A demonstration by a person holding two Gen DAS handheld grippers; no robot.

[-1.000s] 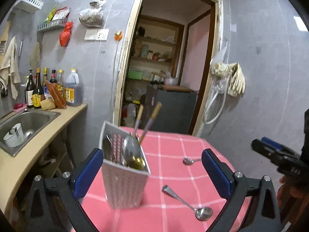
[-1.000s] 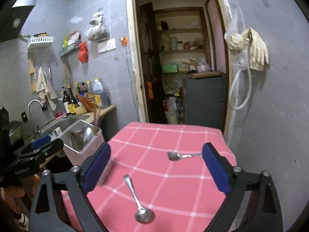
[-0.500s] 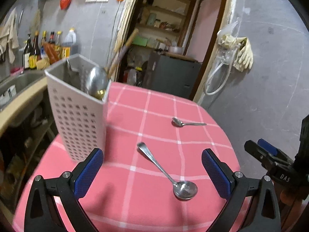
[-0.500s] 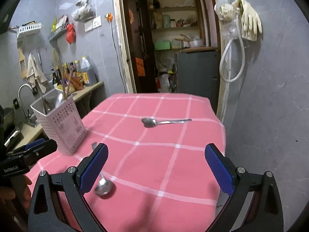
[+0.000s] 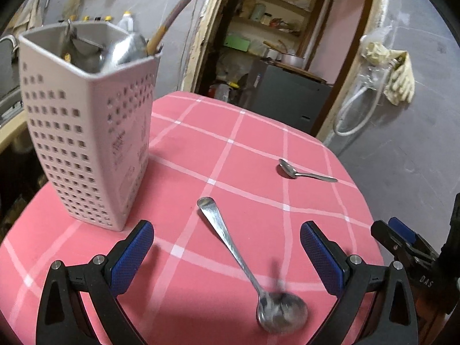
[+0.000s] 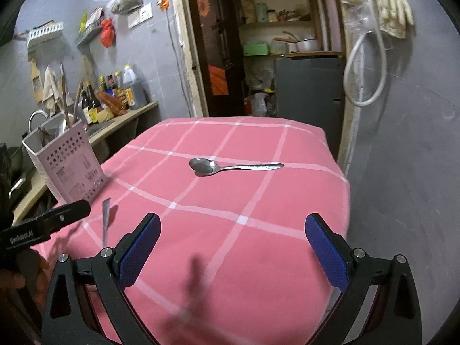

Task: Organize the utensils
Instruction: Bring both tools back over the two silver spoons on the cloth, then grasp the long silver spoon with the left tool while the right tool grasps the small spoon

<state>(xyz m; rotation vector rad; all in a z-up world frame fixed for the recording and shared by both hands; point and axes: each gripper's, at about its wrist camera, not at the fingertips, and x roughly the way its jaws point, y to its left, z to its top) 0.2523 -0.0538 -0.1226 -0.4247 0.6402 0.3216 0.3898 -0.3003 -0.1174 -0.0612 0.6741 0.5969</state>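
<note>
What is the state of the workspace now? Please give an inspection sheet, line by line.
Surface: table with a pink checked cloth; shadows fall on it near the tongs.
Job's things: large spoon lies flat, bowl toward the camera; small spoon lies flat farther away, apart from it; white holder stands upright and holds a ladle and wooden-handled utensils.
Clutter: nothing seen on the cloth besides these.
Grippers: left tongs open, on either side of the large spoon, not touching it; right tongs open, empty, facing the small spoon.
Cables: white hose looped on the wall.
Surroundings: counter with bottles and a sink at left, open doorway to shelves, gloves hung at right.
</note>
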